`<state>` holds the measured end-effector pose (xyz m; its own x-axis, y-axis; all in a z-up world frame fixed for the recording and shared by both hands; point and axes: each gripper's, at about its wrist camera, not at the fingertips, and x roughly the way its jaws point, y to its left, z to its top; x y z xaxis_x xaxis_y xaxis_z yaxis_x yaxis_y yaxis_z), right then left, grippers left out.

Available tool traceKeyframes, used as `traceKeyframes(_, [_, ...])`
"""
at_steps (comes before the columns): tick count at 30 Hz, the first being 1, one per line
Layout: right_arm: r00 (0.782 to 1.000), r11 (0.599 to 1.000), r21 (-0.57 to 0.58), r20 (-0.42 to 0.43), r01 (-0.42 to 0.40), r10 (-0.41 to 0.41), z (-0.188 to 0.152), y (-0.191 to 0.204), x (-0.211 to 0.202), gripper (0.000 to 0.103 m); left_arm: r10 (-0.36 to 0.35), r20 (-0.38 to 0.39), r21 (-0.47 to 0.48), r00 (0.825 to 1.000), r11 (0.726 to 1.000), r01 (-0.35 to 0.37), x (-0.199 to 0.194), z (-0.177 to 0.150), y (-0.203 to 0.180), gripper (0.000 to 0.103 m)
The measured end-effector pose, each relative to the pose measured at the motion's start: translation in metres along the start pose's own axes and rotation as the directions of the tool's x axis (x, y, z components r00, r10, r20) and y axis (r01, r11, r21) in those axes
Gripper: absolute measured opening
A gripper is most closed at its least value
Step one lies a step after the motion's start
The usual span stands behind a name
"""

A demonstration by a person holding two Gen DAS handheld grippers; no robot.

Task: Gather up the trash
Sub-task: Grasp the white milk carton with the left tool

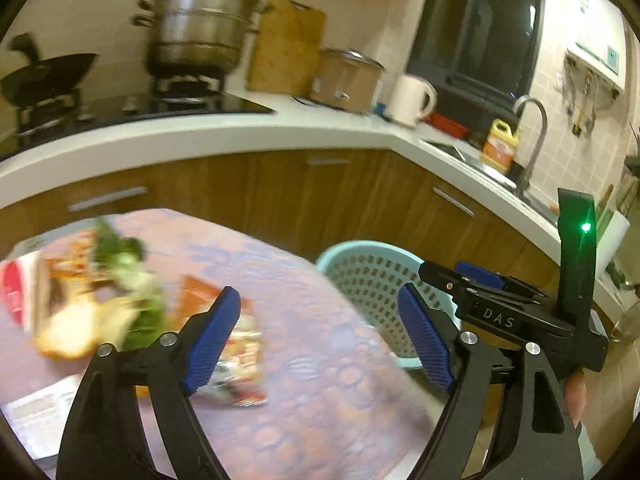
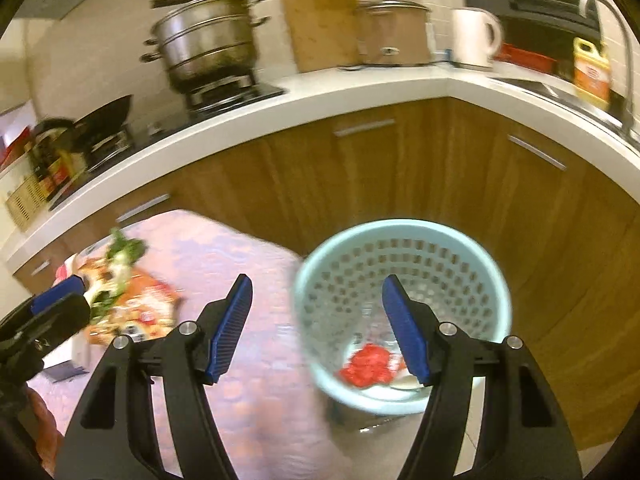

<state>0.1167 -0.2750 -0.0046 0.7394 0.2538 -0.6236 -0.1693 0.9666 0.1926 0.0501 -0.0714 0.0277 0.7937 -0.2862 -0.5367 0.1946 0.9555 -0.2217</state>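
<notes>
A light blue perforated basket (image 2: 400,272) stands on the floor beside the table; red trash (image 2: 366,368) and pale scraps lie in its bottom. My right gripper (image 2: 316,328) is open and empty, at the basket's left rim. My left gripper (image 1: 320,340) is open and empty above the table, with the basket (image 1: 368,280) just beyond it. A printed snack wrapper (image 1: 240,360) lies on the table by the left fingers. Green vegetable scraps (image 1: 128,280), a pale food scrap (image 1: 68,332) and other wrappers (image 2: 140,312) lie further left. The right gripper also shows in the left wrist view (image 1: 460,276).
The table has a pink patterned cloth (image 1: 320,400). Behind runs a white counter (image 2: 320,96) over wooden cabinets, with a steamer pot (image 2: 208,44), a wok (image 1: 44,76), a cutting board, a white kettle (image 1: 408,100) and a sink with tap (image 1: 532,140).
</notes>
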Motion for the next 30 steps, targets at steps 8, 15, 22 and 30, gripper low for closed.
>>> traceKeyframes(8, [0.997, 0.991, -0.109, -0.023, -0.078, 0.076, -0.018, 0.083, 0.006, 0.064, 0.14, 0.056, -0.043, 0.989, 0.99, -0.138, -0.077, -0.017, 0.08, 0.083])
traceKeyframes(15, [0.995, 0.979, -0.177, -0.041, -0.099, 0.093, -0.043, 0.131, 0.026, 0.048, 0.266, 0.035, -0.145, 0.963, 0.955, -0.258, -0.12, -0.043, 0.15, 0.083])
traceKeyframes(22, [0.994, 0.977, -0.196, -0.082, -0.081, 0.066, -0.065, 0.146, 0.049, 0.042, 0.358, -0.053, -0.193, 0.932, 0.912, -0.362, -0.127, -0.075, 0.185, 0.083])
traceKeyframes(30, [0.996, 0.977, -0.2, -0.061, -0.071, 0.06, -0.066, 0.145, 0.046, 0.041, 0.251, -0.121, -0.182, 0.96, 0.945, -0.27, -0.113, -0.099, 0.174, 0.083])
